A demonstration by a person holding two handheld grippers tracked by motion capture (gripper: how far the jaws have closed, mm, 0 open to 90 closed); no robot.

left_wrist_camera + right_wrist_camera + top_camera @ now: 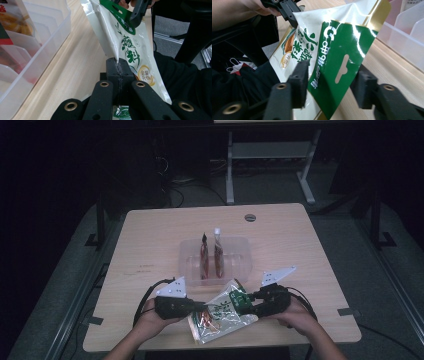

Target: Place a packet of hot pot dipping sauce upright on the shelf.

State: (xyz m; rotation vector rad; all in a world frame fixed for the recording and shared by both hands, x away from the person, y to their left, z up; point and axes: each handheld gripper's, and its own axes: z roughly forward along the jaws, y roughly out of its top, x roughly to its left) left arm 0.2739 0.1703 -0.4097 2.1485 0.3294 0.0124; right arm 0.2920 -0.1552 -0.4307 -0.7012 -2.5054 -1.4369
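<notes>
A white pouch with a green header (220,312) hangs tilted just above the table's near edge, between both grippers. My left gripper (117,67) is shut on the pouch's white side seam (113,47); it sits at the pouch's left (200,307) in the high view. My right gripper (329,80) is open, its jaws straddling the green header (337,50) with neither pad clearly pressing it. From above, the right gripper (250,302) is at the pouch's upper right corner.
A clear plastic divider bin (190,262) stands mid-table just beyond the pouch, with two red packets (204,255) upright in its slots. The bin's wall (50,37) lies close to the left gripper. A round cable hole (250,217) marks the far edge.
</notes>
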